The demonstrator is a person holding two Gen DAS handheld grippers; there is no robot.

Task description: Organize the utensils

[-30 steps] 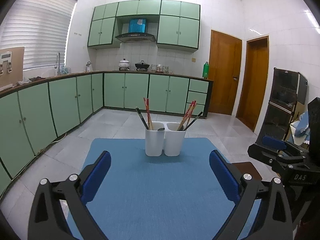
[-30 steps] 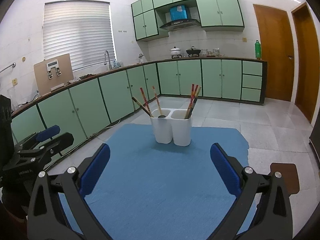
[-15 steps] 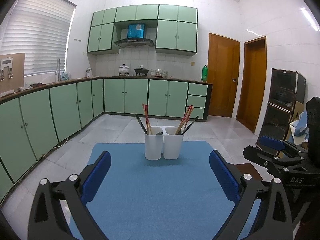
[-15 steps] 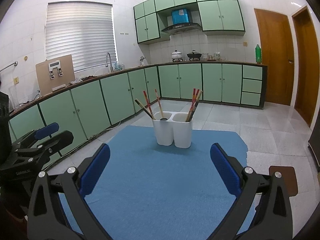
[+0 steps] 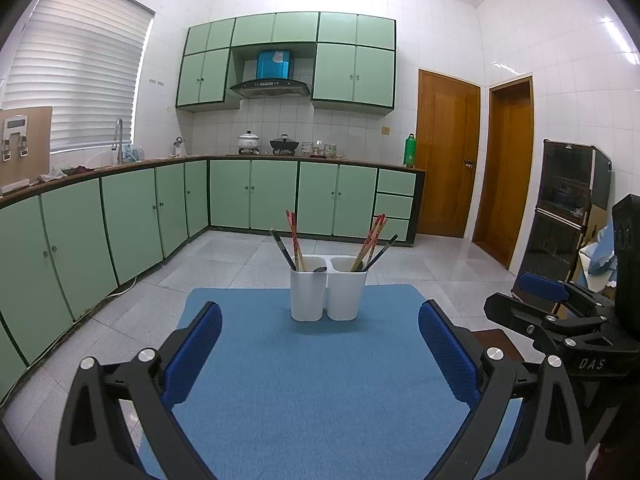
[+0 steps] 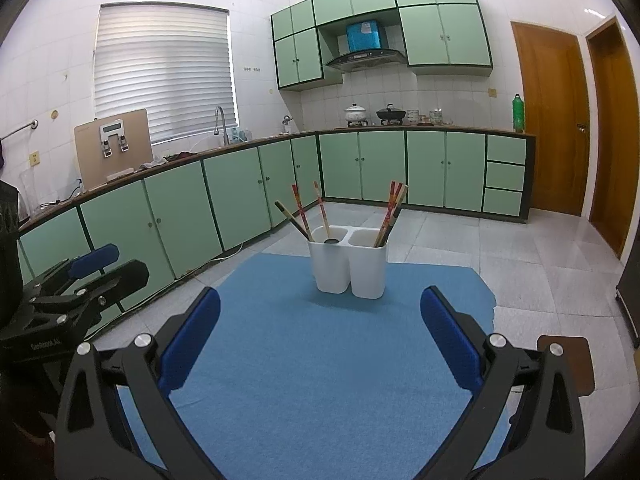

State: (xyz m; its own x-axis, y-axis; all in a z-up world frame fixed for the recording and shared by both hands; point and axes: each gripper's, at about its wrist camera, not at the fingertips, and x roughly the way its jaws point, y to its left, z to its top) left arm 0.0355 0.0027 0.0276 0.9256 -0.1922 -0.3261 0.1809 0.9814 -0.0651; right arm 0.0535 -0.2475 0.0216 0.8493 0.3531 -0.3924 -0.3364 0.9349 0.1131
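A white two-cup utensil holder (image 5: 328, 294) (image 6: 350, 264) stands at the far end of a blue mat (image 5: 312, 384) (image 6: 320, 368). Chopsticks (image 5: 294, 238) (image 6: 302, 210) and a dark spoon end (image 6: 331, 241) stick out of its left cup; more chopsticks (image 5: 370, 242) (image 6: 392, 210) lean in the right cup. My left gripper (image 5: 320, 344) hangs open above the near part of the mat, nothing between its blue pads. My right gripper (image 6: 320, 340) is open and empty too. Each gripper shows in the other's view, the right gripper (image 5: 556, 312) at right and the left gripper (image 6: 76, 284) at left.
The mat covers a small table on a grey tiled floor. Green cabinets (image 5: 120, 224) run along the left and back walls. Two wooden doors (image 5: 448, 160) are at the back right. A dark glass cabinet (image 5: 568, 208) and a brown stool (image 6: 568, 364) stand to the right.
Both grippers have drawn back and tilted up, so the holder sits lower and a little smaller in both views. Both stay open and empty.
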